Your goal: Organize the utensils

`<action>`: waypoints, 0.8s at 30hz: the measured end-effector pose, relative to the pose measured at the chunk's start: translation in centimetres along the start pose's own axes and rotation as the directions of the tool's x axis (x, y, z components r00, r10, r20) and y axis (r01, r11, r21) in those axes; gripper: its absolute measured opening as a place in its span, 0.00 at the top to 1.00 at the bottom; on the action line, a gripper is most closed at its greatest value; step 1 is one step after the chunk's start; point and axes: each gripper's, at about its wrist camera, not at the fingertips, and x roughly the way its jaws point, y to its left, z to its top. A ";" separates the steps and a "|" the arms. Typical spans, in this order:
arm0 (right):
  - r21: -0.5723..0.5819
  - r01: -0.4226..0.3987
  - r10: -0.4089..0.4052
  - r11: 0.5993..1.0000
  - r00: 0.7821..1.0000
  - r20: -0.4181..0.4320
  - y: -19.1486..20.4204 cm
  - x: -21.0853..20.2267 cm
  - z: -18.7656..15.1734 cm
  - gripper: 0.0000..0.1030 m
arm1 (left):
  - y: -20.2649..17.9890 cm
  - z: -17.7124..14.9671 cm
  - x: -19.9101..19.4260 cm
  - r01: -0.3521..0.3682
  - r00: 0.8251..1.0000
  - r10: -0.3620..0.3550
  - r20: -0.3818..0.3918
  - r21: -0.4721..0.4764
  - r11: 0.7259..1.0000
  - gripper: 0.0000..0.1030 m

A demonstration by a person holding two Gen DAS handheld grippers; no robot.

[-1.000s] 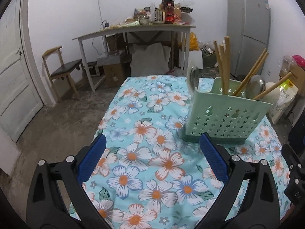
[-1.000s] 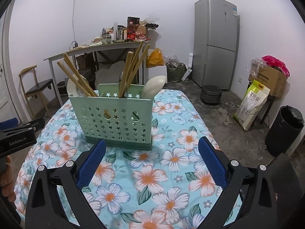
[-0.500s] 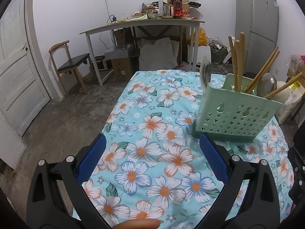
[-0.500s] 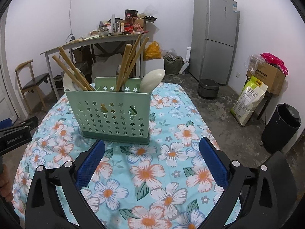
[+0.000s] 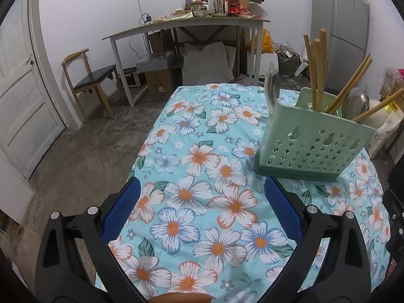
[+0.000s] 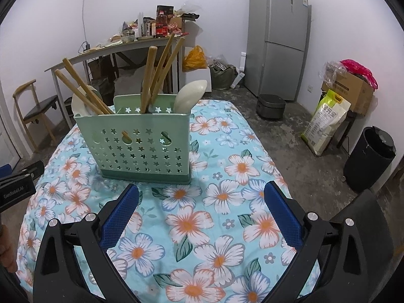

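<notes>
A pale green utensil holder (image 6: pixel 141 146) with star cut-outs stands on the floral tablecloth (image 6: pixel 214 202). It also shows at the right of the left wrist view (image 5: pixel 313 149). It holds wooden chopsticks (image 6: pixel 161 65), a white rice paddle (image 6: pixel 189 96) and metal spoons (image 5: pixel 353 103). My left gripper (image 5: pixel 199 202) is open and empty, low over the cloth, left of the holder. My right gripper (image 6: pixel 200 204) is open and empty, in front of the holder. The left gripper's body (image 6: pixel 17 186) shows at the left edge of the right wrist view.
A cluttered white desk (image 5: pixel 186 25) and a wooden chair (image 5: pixel 88 80) stand behind the table. A grey fridge (image 6: pixel 280 38), a rice cooker (image 6: pixel 271 106), a rice sack (image 6: pixel 325 121) and a black bin (image 6: pixel 368 159) stand on the floor at the right.
Both grippers have drawn back and risen a little from the holder. Both stay open and empty. The holder has not moved.
</notes>
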 end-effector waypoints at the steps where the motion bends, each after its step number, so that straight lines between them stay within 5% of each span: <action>1: 0.001 -0.001 0.001 1.000 1.000 -0.003 0.0 0.1 0.0 0.06 | 0.0 0.0 0.1 -0.001 1.000 0.001 -0.002 0.001 1.000 0.08; 24: -0.008 0.001 -0.001 1.000 1.000 -0.015 0.3 0.4 -0.1 0.06 | 0.1 -0.2 0.6 0.013 1.000 -0.013 -0.028 -0.002 1.000 0.08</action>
